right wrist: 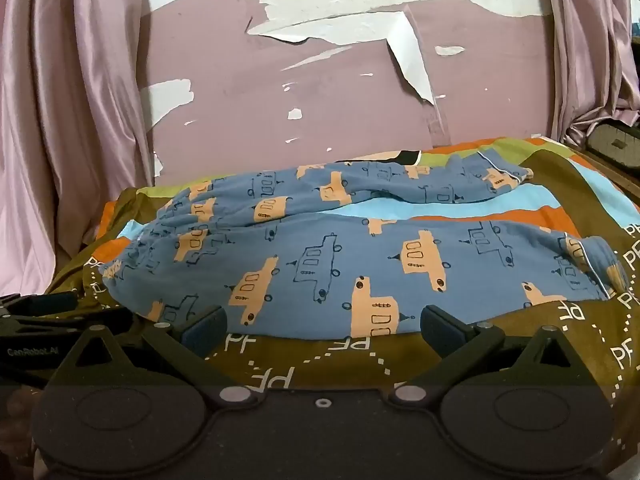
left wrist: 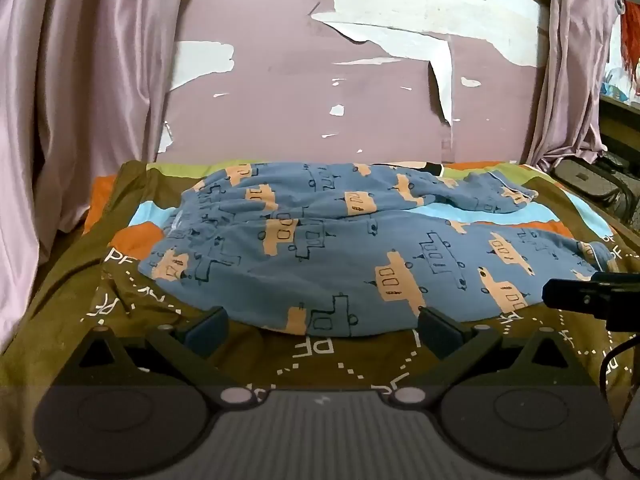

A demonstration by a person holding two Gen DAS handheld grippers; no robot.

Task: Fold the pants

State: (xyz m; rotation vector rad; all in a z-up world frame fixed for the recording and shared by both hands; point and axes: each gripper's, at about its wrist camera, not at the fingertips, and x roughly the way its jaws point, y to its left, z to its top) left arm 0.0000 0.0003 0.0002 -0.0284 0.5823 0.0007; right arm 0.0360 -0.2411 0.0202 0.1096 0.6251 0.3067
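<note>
Blue pants (left wrist: 320, 240) printed with peach cars lie spread on the bed, waistband at the left and two legs running right, with a gap between the legs. The same pants (right wrist: 340, 256) fill the middle of the right wrist view. My left gripper (left wrist: 322, 330) hovers just short of the pants' near edge, open, with nothing between its fingers. My right gripper (right wrist: 322, 330) stands open the same way near that edge, further right along the near leg. Its tip (left wrist: 576, 294) shows at the right of the left wrist view.
The bed cover (left wrist: 328, 360) is olive brown with white letters and blue, orange and green bands. A pink wall with peeling paint (left wrist: 320, 80) rises behind the bed. Pink curtains (left wrist: 80, 100) hang on both sides. A grey case (left wrist: 588, 180) sits at the far right.
</note>
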